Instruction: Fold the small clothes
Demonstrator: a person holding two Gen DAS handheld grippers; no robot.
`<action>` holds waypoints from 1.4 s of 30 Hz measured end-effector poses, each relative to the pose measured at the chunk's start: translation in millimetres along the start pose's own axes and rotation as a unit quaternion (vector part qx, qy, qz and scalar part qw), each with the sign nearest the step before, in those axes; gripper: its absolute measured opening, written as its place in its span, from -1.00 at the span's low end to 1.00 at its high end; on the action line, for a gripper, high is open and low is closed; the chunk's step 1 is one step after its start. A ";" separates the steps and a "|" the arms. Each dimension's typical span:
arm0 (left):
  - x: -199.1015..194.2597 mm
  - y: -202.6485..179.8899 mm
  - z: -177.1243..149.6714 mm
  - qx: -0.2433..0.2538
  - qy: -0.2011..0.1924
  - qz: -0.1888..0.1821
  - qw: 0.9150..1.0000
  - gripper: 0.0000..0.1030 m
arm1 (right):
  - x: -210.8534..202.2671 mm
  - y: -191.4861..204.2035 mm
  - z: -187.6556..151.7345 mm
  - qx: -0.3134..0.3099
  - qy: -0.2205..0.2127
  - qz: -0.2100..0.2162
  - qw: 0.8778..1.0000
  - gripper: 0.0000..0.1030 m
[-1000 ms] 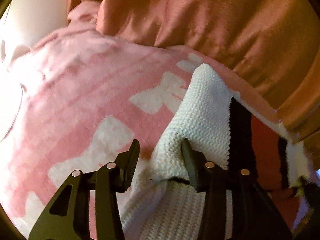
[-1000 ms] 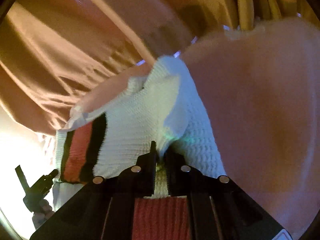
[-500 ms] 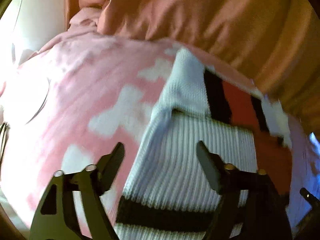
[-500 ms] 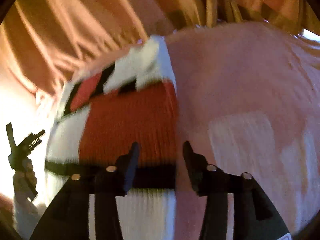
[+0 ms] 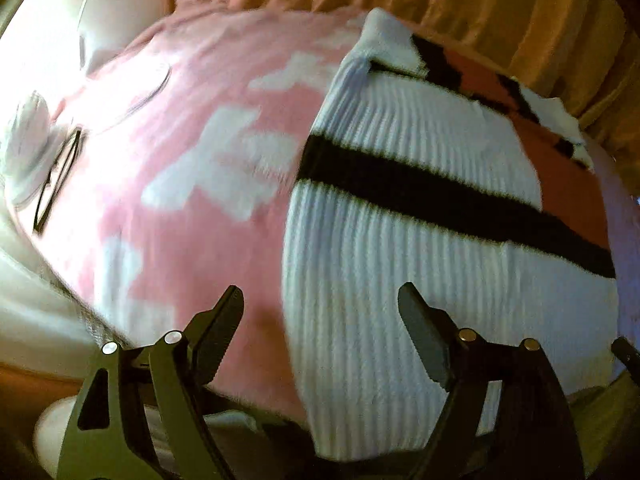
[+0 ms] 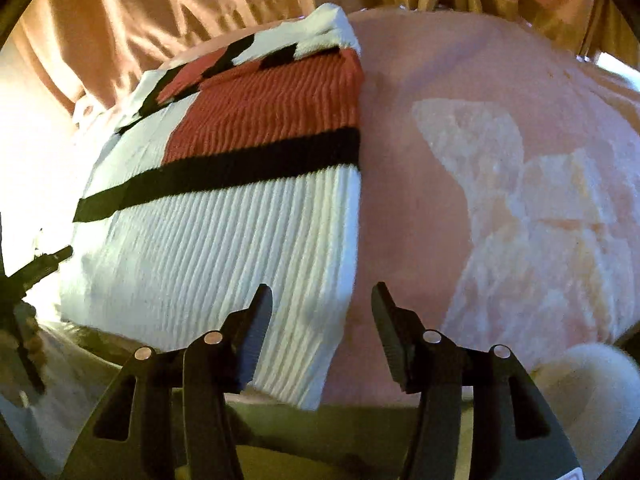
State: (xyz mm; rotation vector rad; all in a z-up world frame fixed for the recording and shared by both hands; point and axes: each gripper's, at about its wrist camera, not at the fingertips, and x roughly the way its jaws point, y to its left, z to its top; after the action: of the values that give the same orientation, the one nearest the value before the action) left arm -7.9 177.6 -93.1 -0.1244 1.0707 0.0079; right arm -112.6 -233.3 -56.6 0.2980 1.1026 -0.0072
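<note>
Both grippers sitting wide open right now, gripping nothing: left gripper (image 5: 320, 320) hovering over the near left edge of the knit sweater (image 5: 420, 280), right gripper (image 6: 322, 318) straddling its near right edge (image 6: 348, 280), one finger over the white knit and the other over the pink blanket (image 6: 460, 160). Guessing the next fold is coming up, so probably worth pinching both near corners at matching spots, getting every layer between the fingers and not just the top one, then carrying them toward the far end evenly so the edges are lining up and not skewing. Also taking care not to snag the blanket along with it, since that fuzzy surface is lying right under the hem. Sweater itself lying flat on the blanket, already looking narrowed into a rectangle with straight side edges, far end up near the orange curtain (image 6: 160, 20). Looking like chunky ribbed white knit, one black stripe (image 6: 240, 168) crossing it, a rust-red block (image 6: 272, 108) beyond that on the right side, and smaller black, red and white pieces bunching at the far end, possibly sleeves or collar tucked over, hard telling which. Seeming thick and springy, so likely needing a press after folding
</note>
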 end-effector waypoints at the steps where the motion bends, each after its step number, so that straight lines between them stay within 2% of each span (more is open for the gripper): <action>1: 0.9 2.6 -4.7 -0.009 0.003 -0.004 1.000 0.50 | -0.1 1.0 -3.8 -0.001 0.003 0.002 1.000 -0.01; 3: -3.7 4.7 -13.8 -0.016 -0.012 -0.007 1.000 0.53 | -0.6 1.6 -11.2 0.002 0.009 0.009 1.000 0.00; 7: -5.6 -0.7 -25.6 -0.006 -0.019 -0.008 1.000 0.62 | -0.9 3.8 -19.1 0.008 0.009 0.022 1.000 0.04; 11: -4.3 -8.2 -27.1 0.005 -0.024 -0.003 1.000 0.61 | 1.5 6.4 -18.0 0.015 0.004 0.030 0.999 0.09; 13: -2.6 -10.1 -23.0 0.003 -0.015 -0.001 1.000 0.57 | 3.6 11.1 -15.3 0.005 0.001 0.025 1.000 0.09; 14: -3.2 -10.3 -20.6 0.003 -0.012 -0.006 1.000 0.39 | 4.4 13.2 -14.5 0.001 0.000 0.023 1.000 0.09; 15: -4.1 -11.0 -17.8 0.003 -0.008 -0.022 1.000 0.17 | 5.1 14.9 -13.2 -0.001 -0.001 0.030 1.000 -0.07; 16: -5.0 -11.6 -16.7 0.002 -0.007 -0.030 1.000 0.04 | 5.5 16.3 -12.0 0.000 -0.002 0.037 0.999 -0.23; 17: -4.8 -12.7 -14.9 0.002 -0.001 -0.045 0.999 -0.18 | 6.4 16.6 -11.0 0.003 0.000 0.043 0.999 -0.69; 18: -5.3 -14.2 -15.4 0.002 0.003 -0.055 0.998 -0.49 | 7.4 16.1 -10.3 0.012 0.002 0.060 0.998 -0.74; 19: -6.2 -15.2 -15.7 0.002 0.006 -0.063 0.998 -0.67 | 4.6 15.5 -10.4 0.020 -0.004 0.071 0.997 -0.75; 20: -7.5 -16.2 -15.8 0.001 0.008 -0.070 0.997 -0.74 | -0.3 16.1 -10.3 0.021 -0.012 0.077 0.997 -0.79; 27: -80.5 -22.0 -21.3 0.032 -0.056 -0.102 0.993 -0.76 | -75.8 11.6 -8.1 0.006 -0.090 0.109 0.990 -0.87; 30: -103.4 -24.1 -24.7 0.042 -0.065 -0.112 0.991 -0.77 | -98.2 2.7 -8.4 0.009 -0.105 0.113 0.988 -0.91; 36: -133.2 -25.1 -44.5 0.057 -0.060 -0.123 0.989 -0.80 | -120.0 -9.3 -23.4 0.008 -0.097 0.107 0.989 -0.91; 37: -136.0 -25.6 -49.1 0.058 -0.058 -0.121 0.989 -0.82 | -121.5 -9.6 -25.6 0.009 -0.094 0.109 0.990 -0.92; 38: -139.2 -26.1 -54.5 0.060 -0.053 -0.120 0.990 -0.95 | -122.9 -9.6 -29.1 0.011 -0.091 0.111 0.990 -0.92; 42: -151.9 -26.7 -67.3 0.068 -0.053 -0.116 0.989 -1.00 | -131.5 -8.4 -42.9 0.010 -0.084 0.119 0.989 -0.93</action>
State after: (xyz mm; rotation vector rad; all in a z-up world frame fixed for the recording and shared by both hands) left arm -137.9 152.2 10.7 -0.1234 0.9418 -0.2655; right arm -211.4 -249.7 39.2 0.4370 0.8945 0.1669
